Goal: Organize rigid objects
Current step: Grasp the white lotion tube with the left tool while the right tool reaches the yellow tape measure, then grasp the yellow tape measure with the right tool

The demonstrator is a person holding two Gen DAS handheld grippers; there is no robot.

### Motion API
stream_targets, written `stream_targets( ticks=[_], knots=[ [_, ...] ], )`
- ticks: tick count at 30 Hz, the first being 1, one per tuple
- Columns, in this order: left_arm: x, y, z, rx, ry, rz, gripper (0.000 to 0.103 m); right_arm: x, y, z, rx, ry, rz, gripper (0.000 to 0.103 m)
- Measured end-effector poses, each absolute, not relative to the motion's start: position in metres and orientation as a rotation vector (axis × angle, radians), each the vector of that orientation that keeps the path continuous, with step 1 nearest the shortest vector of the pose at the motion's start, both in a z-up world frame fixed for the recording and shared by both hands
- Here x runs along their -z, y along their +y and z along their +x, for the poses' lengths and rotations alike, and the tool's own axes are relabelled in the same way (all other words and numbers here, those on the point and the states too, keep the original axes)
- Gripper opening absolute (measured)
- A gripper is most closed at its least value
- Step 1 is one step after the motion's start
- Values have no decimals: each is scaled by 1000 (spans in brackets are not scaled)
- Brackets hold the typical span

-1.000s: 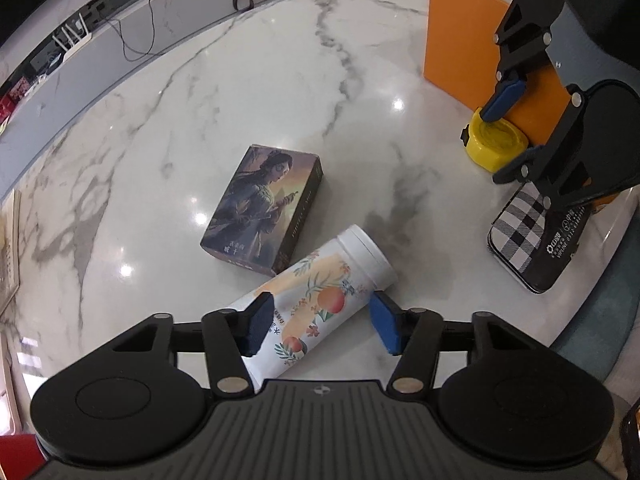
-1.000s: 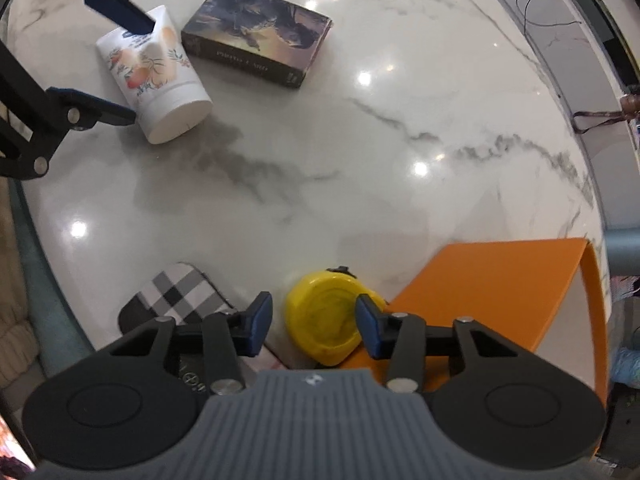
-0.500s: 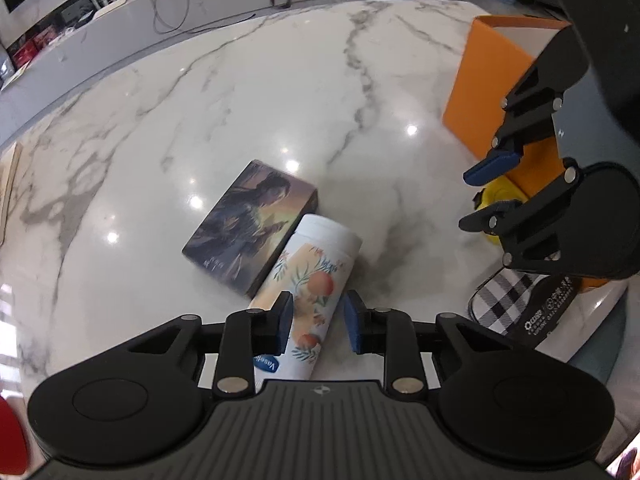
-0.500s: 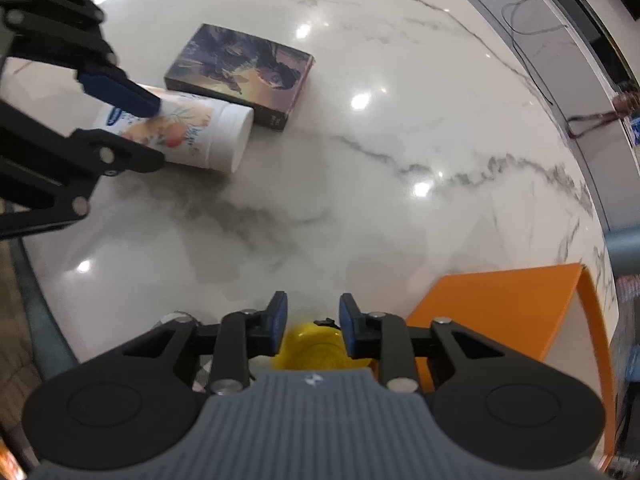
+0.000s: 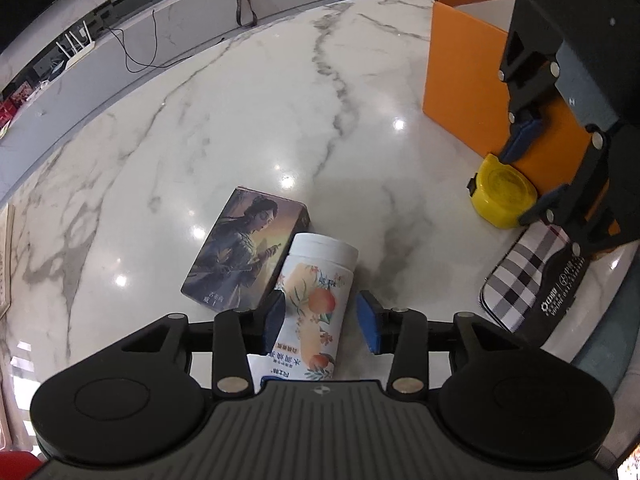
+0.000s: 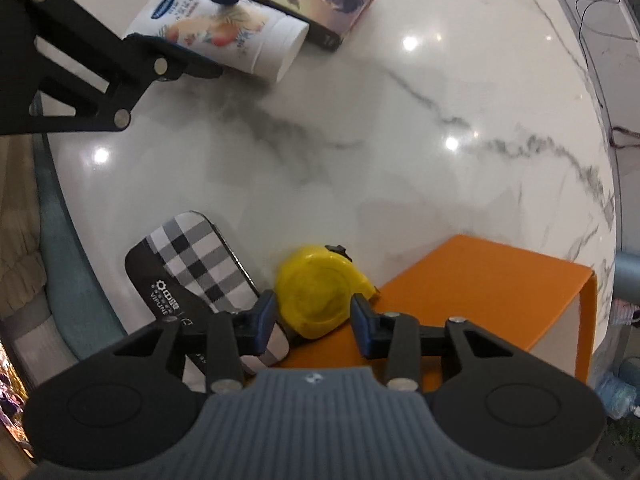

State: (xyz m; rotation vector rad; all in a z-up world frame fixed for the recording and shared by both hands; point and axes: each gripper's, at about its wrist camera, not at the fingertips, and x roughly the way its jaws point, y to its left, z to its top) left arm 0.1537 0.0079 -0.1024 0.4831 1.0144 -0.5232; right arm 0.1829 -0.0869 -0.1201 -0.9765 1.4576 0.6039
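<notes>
Two grippers, each straddling one item: my left gripper, jaws just reopened, brackets the lotion bottle lying lengthwise near the table's edge; right gripper, likewise slackened, flanks the tape measure.

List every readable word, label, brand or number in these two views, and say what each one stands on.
"VIPLINE": white print on the black end of the black-and-white checked case.
Blue oval brand logo on the white floral cylindrical bottle: too blurred to read.
Chinese characters on the bottle's label: too small to read.
Small print on the illustrated box: illegible.
Yellow tape measure, orange box: no text.
</notes>
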Motion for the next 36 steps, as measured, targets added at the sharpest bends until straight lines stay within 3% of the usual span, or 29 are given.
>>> stream_targets(
  ticks=[8,17,19,22,24,26,27,30,36],
  knots=[
    [102,12,155,501,1024,459,51,133,-78,190,-501,1489,-977,46],
    [108,15,158,461,1052,425,57,122,-74,182,-494,1303,-886,44],
    [108,16,160,451,1059,400,57,117,-66,186,-500,1257,-860,41],
    [107,18,161,434,1071,358,57,120,-56,192,-488,1233,-823,25],
    [106,18,161,434,1070,361,57,123,-53,192,-498,1255,-813,21],
    [107,18,160,436,1066,363,57,121,-54,191,-531,1257,-816,26],
    [107,18,160,437,1063,366,57,121,-58,194,-555,1250,-827,35],
    [109,18,161,446,1063,367,57,118,-64,193,-615,1263,-887,47],
    [116,14,162,468,1105,342,53,107,-79,194,-697,1290,-986,52]
  ],
)
